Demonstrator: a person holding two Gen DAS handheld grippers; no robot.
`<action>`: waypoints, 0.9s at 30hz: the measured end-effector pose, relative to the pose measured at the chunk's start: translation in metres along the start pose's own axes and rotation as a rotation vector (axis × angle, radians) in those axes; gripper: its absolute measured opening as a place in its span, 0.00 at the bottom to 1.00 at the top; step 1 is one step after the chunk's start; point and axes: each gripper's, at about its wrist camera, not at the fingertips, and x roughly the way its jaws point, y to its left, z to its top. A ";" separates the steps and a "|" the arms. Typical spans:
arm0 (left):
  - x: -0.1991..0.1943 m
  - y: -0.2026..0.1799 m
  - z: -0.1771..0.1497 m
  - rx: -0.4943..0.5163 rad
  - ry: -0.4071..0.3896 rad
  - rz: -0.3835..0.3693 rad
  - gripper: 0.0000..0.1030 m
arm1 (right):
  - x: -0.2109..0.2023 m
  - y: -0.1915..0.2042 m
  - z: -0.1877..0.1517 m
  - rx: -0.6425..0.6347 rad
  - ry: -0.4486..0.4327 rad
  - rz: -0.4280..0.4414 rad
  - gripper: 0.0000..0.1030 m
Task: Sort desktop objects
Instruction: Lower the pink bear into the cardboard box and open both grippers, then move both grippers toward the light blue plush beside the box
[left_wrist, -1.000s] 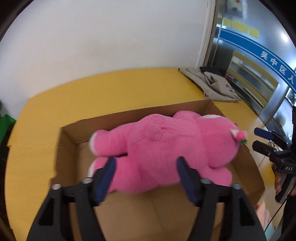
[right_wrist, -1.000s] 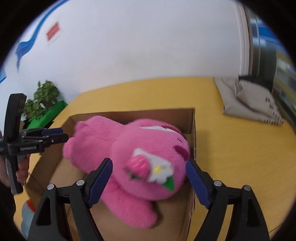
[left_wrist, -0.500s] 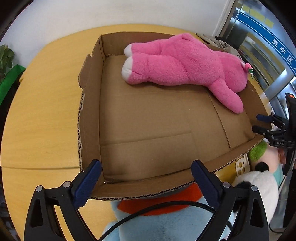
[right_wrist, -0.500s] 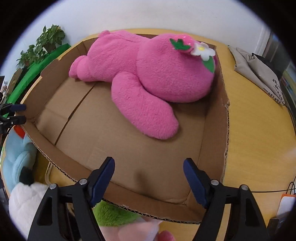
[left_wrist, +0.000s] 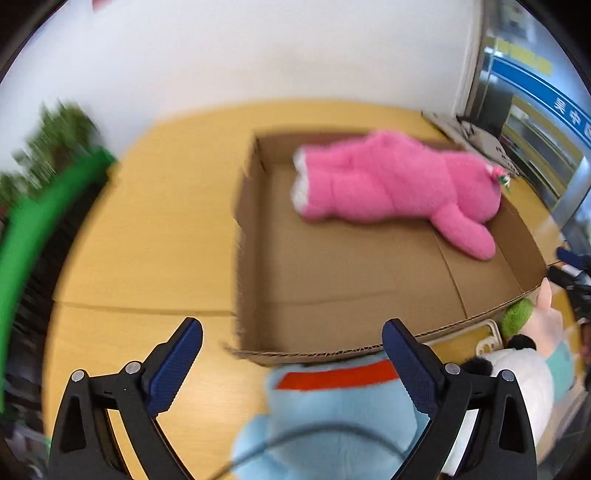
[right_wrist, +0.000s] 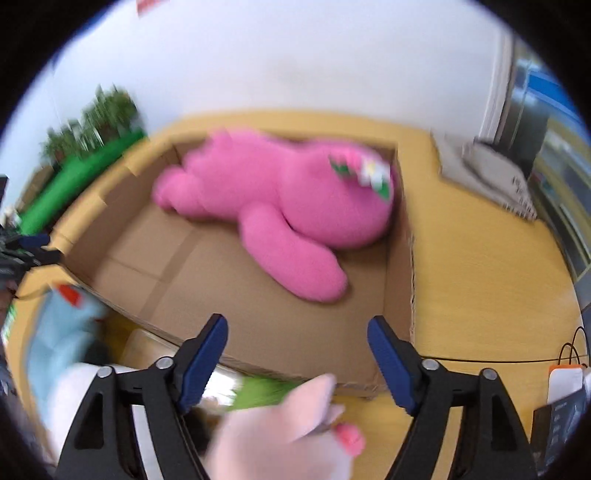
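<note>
A big pink plush bear (left_wrist: 391, 188) (right_wrist: 295, 199) lies on its side along the far wall of an open cardboard box (left_wrist: 251, 221) (right_wrist: 399, 277) on the yellow table. My left gripper (left_wrist: 291, 326) hovers at the box's near left corner, jaws opening, nothing gripped; a light blue plush with a red band (left_wrist: 332, 424) lies just under it. My right gripper (right_wrist: 295, 320) hangs over the box's near right rim, jaws opening and empty, above a pale pink plush with green hair (right_wrist: 280, 428).
A white plush (left_wrist: 524, 376) (right_wrist: 74, 391) lies between the blue and the pale pink toys in front of the box. A grey cloth bag (left_wrist: 476, 136) (right_wrist: 487, 173) sits at the table's far right. Green plants (left_wrist: 55, 140) stand off the left edge.
Both grippers have let go of the pink bear and drawn back from the box toward its near rim. The bear now lies in the box; the toys in front of it came into view.
</note>
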 end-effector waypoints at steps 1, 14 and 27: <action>-0.015 -0.002 -0.003 0.008 -0.042 0.020 1.00 | -0.009 0.007 -0.002 -0.001 -0.027 0.015 0.80; -0.070 -0.031 -0.072 -0.037 -0.130 -0.073 1.00 | -0.054 0.074 -0.041 0.135 -0.175 0.047 1.00; -0.056 -0.054 -0.074 -0.049 -0.099 -0.107 1.00 | -0.058 0.068 -0.048 0.108 -0.162 -0.149 1.00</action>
